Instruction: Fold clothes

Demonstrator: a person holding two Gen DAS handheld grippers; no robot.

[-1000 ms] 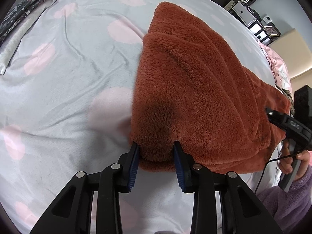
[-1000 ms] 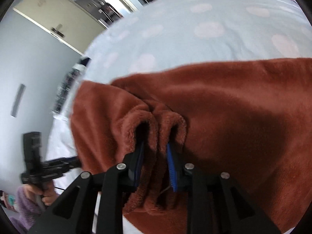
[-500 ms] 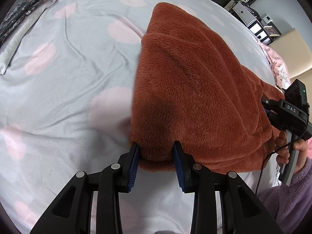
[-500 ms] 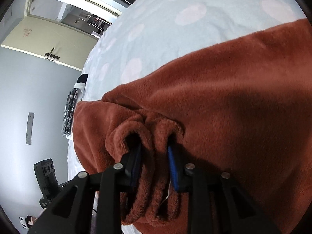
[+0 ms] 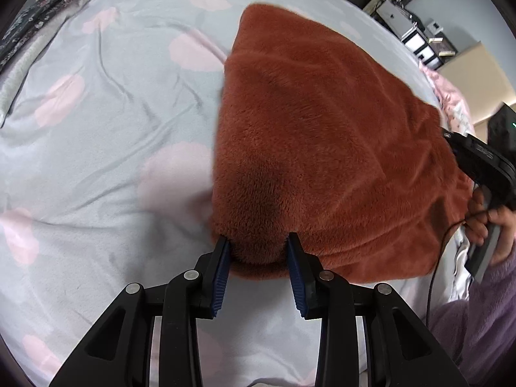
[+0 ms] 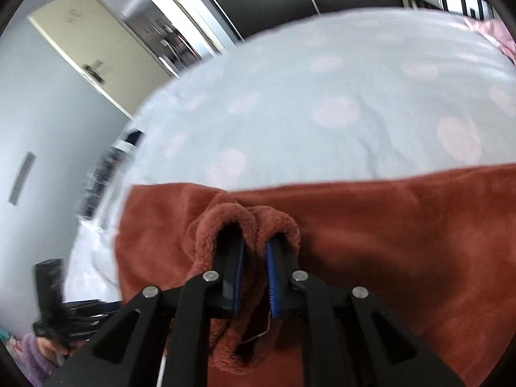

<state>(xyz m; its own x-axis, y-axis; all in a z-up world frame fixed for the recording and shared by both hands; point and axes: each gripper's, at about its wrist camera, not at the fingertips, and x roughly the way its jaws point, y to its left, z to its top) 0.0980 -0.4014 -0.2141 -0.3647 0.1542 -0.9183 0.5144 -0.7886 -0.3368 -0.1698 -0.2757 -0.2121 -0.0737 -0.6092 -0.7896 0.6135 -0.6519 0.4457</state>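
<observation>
My left gripper (image 5: 258,251) pinches the rust fleece garment's (image 5: 322,148) thick corner on the spotted bedsheet (image 5: 96,129) near the bed's edge; my right gripper (image 6: 256,251) is closing (fleece bunched between).

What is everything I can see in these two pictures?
fleece garment: one, rust brown, lying on the bed, its near edge gripped at two places.
bed sheet: one, pale blue-grey with pink spots, spread under the garment.
dark patterned cloth: one, dark floral with a pale lining, at the far left edge of the bed.
pink bedding: one piece, pink, at the bed's right side.
door: one, cream, in the grey wall beyond the bed.
drawer unit: one, white, beyond the bed.
left hand-held gripper: one, black with blue pads, closed on a thick bunch of the garment's edge.
right hand-held gripper: one, same colours, jaws closing on a fold of the garment.
hand: one, purple sleeve, holding the right hand-held gripper's handle.
</observation>
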